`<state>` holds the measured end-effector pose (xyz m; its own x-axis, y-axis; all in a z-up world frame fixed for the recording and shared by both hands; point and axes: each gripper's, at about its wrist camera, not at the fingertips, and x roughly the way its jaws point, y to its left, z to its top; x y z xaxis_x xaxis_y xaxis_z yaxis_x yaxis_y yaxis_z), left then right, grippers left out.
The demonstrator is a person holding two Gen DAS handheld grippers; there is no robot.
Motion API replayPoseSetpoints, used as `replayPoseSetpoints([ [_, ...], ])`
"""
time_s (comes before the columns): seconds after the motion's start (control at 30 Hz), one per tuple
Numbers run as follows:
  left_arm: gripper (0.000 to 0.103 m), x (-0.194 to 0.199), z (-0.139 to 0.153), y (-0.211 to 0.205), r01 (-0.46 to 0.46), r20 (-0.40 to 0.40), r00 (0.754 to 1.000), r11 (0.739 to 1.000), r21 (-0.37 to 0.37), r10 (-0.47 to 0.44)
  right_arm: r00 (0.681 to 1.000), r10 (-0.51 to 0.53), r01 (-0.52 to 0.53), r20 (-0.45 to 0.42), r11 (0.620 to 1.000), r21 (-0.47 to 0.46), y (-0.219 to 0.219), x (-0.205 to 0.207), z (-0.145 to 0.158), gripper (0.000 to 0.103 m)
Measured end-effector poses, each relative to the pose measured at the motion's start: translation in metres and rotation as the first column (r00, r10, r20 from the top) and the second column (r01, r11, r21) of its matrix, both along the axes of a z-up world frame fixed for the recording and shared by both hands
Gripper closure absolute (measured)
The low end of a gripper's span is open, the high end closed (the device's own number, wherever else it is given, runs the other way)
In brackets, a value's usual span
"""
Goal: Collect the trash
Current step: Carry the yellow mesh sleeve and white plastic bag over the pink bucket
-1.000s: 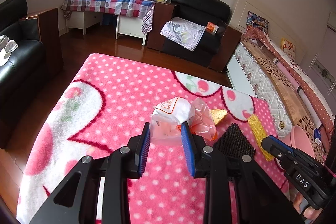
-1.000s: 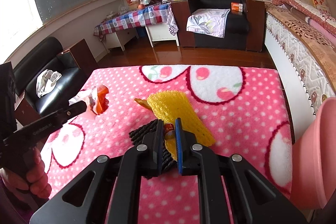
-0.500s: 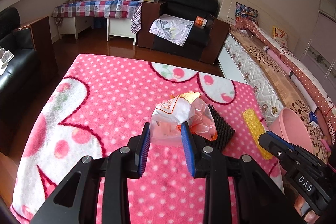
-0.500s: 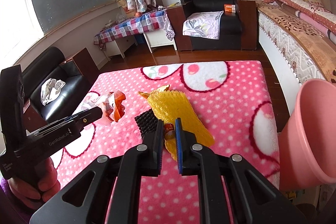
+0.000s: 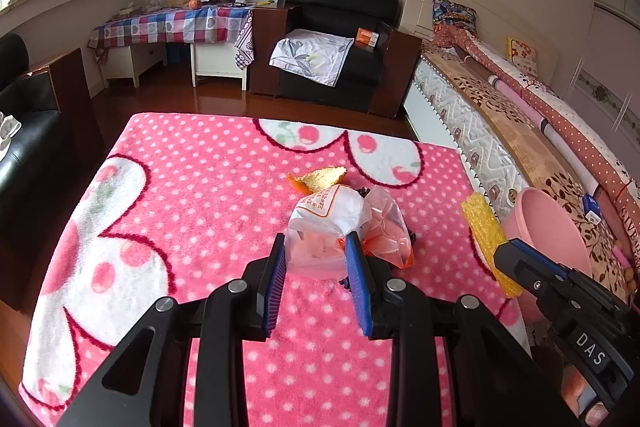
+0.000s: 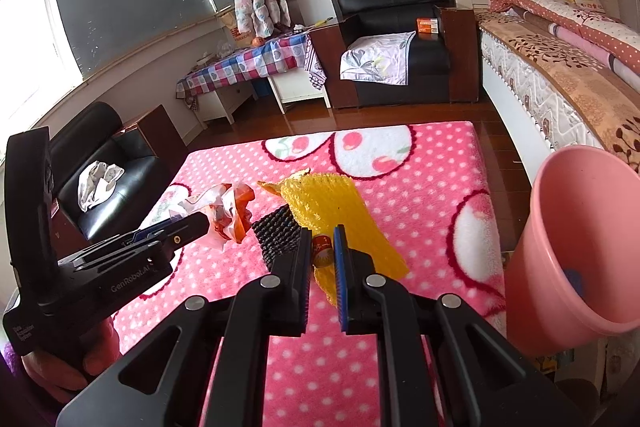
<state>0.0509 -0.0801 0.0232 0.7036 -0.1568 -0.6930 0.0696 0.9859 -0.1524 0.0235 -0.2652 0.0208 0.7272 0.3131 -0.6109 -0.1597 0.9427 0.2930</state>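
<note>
My left gripper [image 5: 316, 243] is shut on a crumpled white and orange plastic bag [image 5: 336, 219], held above the pink dotted rug [image 5: 200, 187]. The right wrist view shows that same bag [image 6: 228, 213] at the left gripper's tip [image 6: 200, 223]. My right gripper [image 6: 323, 239] is shut on a yellow foam net [image 6: 332, 207] with a small red label [image 6: 321, 253] between the pads. In the left wrist view the net [image 5: 484, 235] hangs from the right gripper [image 5: 502, 255]. A pink bin [image 6: 580, 227] stands tilted at the right, close to the right gripper.
An orange peel [image 5: 320, 177] and a black foam net [image 6: 276, 231] lie on the rug. A bed [image 5: 500, 131] runs along the right side behind the bin [image 5: 548, 223]. Black armchairs [image 6: 396, 39] and a checked table [image 6: 248, 65] stand beyond the rug.
Both grippers have carried their loads to the right, towards the pink bin, which now looks larger and nearer. The peel and black net stayed on the rug.
</note>
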Motion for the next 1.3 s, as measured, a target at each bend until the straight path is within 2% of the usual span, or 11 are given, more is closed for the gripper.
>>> replayPoseSetpoints([
  [0.7,0.074,0.000,0.007,-0.072,0.131,0.017,0.991,0.990,0.041,-0.132,0.989,-0.147,0.146,0.023,0.989,0.015,-0.062,-0.024,0.003,0.092],
  [1.3,0.074,0.007,0.010,-0.142,0.263,0.024,0.964,0.963,0.067,-0.265,0.958,-0.285,0.284,0.015,0.958,0.030,-0.122,-0.037,-0.001,0.092],
])
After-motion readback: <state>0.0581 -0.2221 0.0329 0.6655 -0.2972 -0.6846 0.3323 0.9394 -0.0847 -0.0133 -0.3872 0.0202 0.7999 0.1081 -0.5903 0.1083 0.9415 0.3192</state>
